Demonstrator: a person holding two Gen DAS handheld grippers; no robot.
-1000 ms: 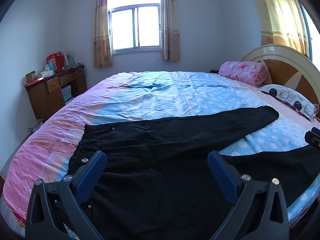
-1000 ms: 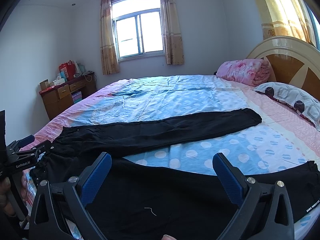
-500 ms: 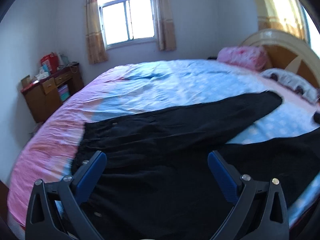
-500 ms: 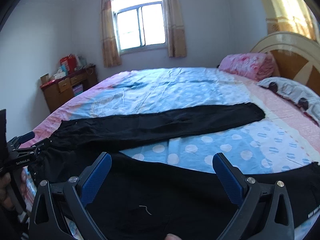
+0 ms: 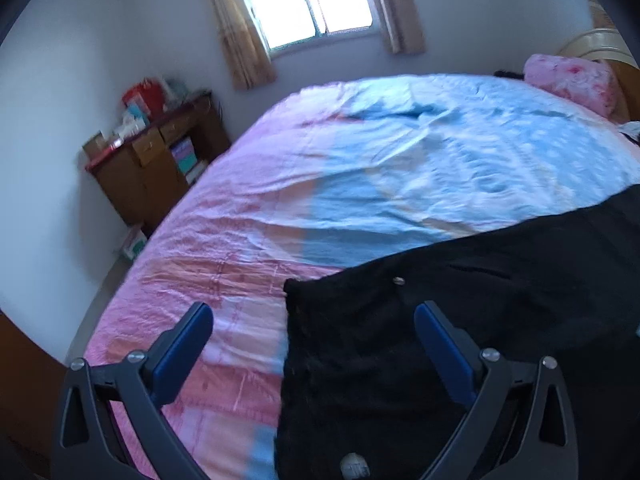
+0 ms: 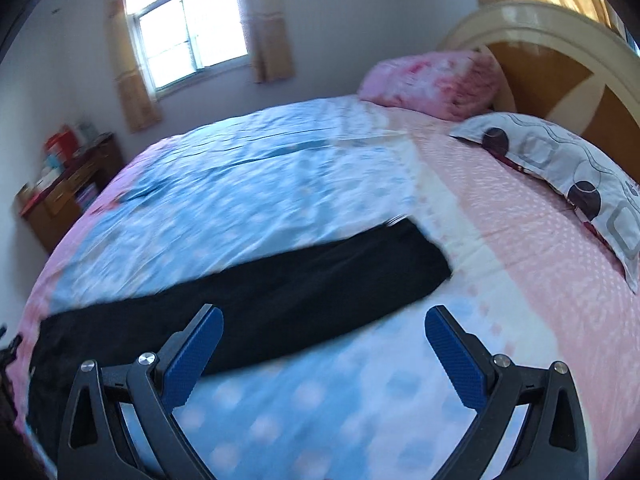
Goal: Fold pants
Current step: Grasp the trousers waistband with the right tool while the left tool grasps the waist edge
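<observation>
Black pants [image 5: 460,320] lie flat on the bed. In the left wrist view their waistband end sits between and just beyond my open left gripper [image 5: 314,316], which hovers over the waistband's left edge and holds nothing. In the right wrist view one long black leg [image 6: 260,304] stretches from the left towards its cuff [image 6: 424,256] near the bed's middle. My right gripper [image 6: 324,320] is open and empty, above the bedsheet just in front of that leg. The near leg is out of sight in the right wrist view.
The bed has a pink and blue spotted sheet [image 5: 360,168]. A pink folded blanket [image 6: 432,80], a grey patterned pillow [image 6: 568,176] and the headboard [image 6: 560,64] lie at the right. A wooden desk [image 5: 152,160] stands by the left wall under a window [image 5: 308,0].
Both grippers have swung: the left one towards the waistband's left edge, the right one towards the far leg's cuff end and headboard. Both stay open. The pants have not moved.
</observation>
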